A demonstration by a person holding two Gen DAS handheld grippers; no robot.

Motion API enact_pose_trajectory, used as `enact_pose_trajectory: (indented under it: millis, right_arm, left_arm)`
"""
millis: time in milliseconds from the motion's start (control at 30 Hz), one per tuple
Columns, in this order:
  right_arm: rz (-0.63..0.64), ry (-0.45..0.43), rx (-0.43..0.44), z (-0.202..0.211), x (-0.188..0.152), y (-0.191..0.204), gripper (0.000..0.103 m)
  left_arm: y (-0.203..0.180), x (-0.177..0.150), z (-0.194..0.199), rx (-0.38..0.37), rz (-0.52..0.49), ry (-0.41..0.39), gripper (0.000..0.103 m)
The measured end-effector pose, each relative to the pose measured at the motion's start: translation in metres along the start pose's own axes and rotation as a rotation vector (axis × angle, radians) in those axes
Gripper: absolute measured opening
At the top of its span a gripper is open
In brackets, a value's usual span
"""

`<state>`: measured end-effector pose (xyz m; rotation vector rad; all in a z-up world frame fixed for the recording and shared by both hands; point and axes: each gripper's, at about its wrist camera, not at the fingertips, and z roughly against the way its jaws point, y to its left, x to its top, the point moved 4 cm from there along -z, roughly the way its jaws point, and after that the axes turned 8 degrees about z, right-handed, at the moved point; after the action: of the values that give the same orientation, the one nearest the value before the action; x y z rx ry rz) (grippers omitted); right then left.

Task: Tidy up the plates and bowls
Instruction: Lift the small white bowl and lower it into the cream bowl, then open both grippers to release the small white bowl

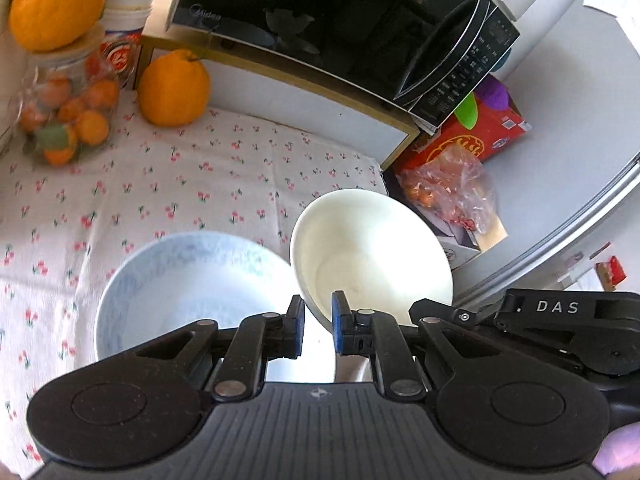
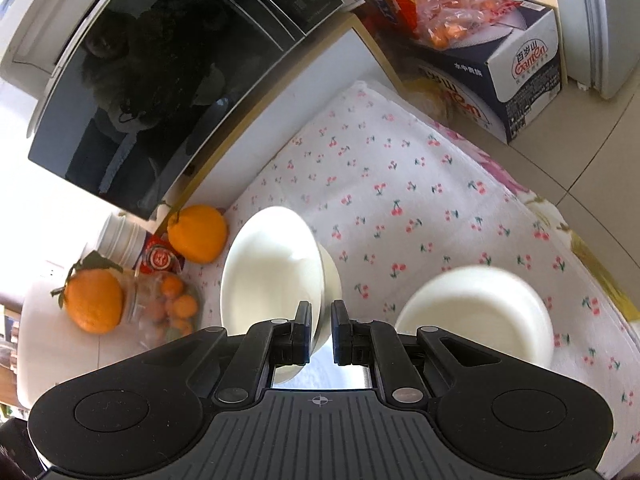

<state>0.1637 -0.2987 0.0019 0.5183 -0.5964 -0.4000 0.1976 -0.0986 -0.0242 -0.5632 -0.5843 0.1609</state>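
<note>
I have each gripper clamped on a white bowl rim: left gripper [image 1: 316,312], right gripper [image 2: 321,318]. Nothing nested yet; blue plate [image 1: 188,292] at 9 o'clock waits.

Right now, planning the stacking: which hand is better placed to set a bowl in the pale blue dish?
Left, probably: its hand-held gripper pinches the white bowl right beside the pale blue dish, while the right wrist view barely shows that dish.
</note>
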Motion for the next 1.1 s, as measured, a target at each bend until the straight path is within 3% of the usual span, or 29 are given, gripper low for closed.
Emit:
enact_pose_trajectory:
  millis: [367,533,767,1100]
  right_arm:
    - [-0.004,-0.004,0.000,0.012,-0.028,-0.023,0.011]
    - [0.074,-0.020,-0.058,0.021,-0.030,-0.023,0.011]
    - [0.036,-0.021,-0.082,0.029,-0.027,-0.046,0.011]
    - [0.020,0.003,-0.132,0.033,-0.026,-0.074,0.012]
  left_arm:
    - [0.000,-0.036,0.014,-0.025,0.012,0.003,0.013]
    - [-0.008,-0.047,0.016,-0.046,0.001,0.016,0.013]
    - [-0.025,-0.057,0.008,-0.072,-0.024,0.041,0.014]
    - [-0.039,-0.075,-0.013,-0.053,-0.042,0.102,0.017]
